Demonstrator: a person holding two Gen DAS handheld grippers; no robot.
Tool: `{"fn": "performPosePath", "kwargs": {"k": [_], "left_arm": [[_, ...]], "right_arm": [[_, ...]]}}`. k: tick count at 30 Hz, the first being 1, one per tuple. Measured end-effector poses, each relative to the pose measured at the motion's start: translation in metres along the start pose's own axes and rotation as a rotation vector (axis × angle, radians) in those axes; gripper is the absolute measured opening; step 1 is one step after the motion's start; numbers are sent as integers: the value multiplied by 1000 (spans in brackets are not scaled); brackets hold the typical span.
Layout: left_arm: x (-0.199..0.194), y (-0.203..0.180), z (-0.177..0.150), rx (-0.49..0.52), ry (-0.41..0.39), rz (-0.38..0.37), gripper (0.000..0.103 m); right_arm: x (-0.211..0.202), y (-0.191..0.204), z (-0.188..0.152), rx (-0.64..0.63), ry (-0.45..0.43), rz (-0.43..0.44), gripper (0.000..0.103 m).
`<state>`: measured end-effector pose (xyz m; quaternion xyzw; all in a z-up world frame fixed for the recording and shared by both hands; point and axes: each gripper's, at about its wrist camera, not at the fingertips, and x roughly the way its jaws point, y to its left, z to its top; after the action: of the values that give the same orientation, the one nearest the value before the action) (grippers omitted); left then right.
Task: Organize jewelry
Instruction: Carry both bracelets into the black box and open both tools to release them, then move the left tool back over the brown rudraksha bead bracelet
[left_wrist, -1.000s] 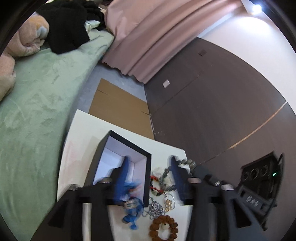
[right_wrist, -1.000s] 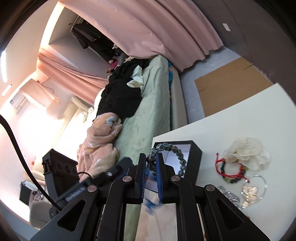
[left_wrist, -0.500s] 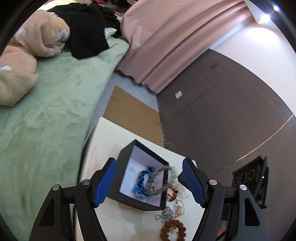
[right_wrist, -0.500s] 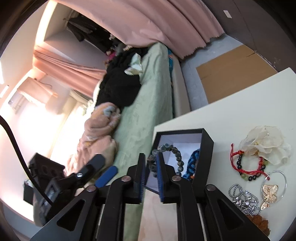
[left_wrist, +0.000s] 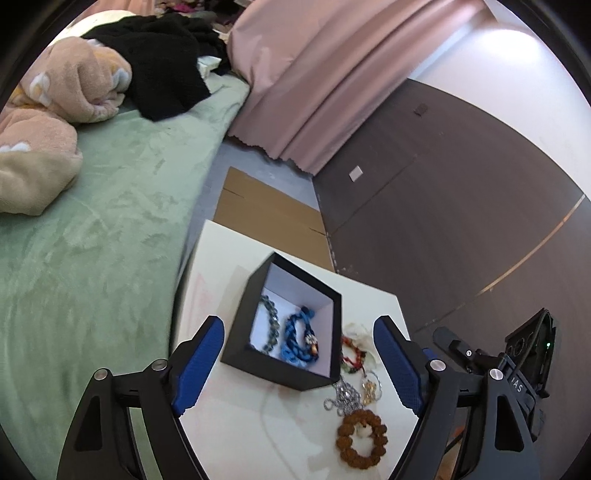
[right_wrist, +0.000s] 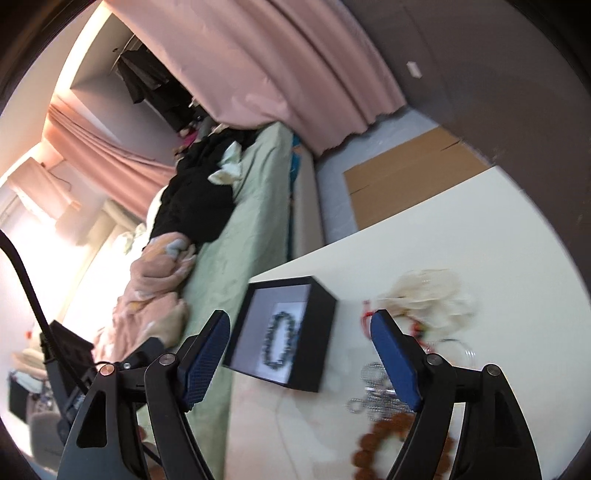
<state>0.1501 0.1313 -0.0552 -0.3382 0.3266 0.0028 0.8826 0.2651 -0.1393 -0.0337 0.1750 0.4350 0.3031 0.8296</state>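
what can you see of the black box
The black box is a small square open-topped case, matte black outside with a pale white lining, no lid in view. It sits flat on the white table near the edge by the bed. Inside lie a grey bead bracelet and a blue braided bracelet, side by side on the floor of the box. Loose jewelry lies just outside its right wall. Neither gripper touches it.

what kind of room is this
Most likely a bedroom: a bed with a green cover and rumpled blankets, pink curtains, and clothes hanging in the far corner. The jewelry box sits on a white table beside the bed.
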Motion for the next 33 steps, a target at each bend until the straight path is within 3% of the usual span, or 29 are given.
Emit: {"fn": "performPosePath", "kwargs": {"k": [5, 9, 15, 24, 33], "left_arm": [[1, -15, -11, 49, 28, 0, 84], [6, -28, -22, 90, 59, 5, 84], [15, -46, -40, 155, 98, 20, 84], [33, -58, -71, 188, 153, 62, 83], [47, -83, -104, 272, 198, 87, 73]], "right_arm": [[-21, -13, -2, -29, -5, -74, 79], [-29, -25, -3, -35, 45, -80, 80], [-38, -36, -11, -40, 100, -66, 95], [-54, -61, -29, 2, 147, -80, 95], [-70, -94, -44, 91, 174, -94, 99]]}}
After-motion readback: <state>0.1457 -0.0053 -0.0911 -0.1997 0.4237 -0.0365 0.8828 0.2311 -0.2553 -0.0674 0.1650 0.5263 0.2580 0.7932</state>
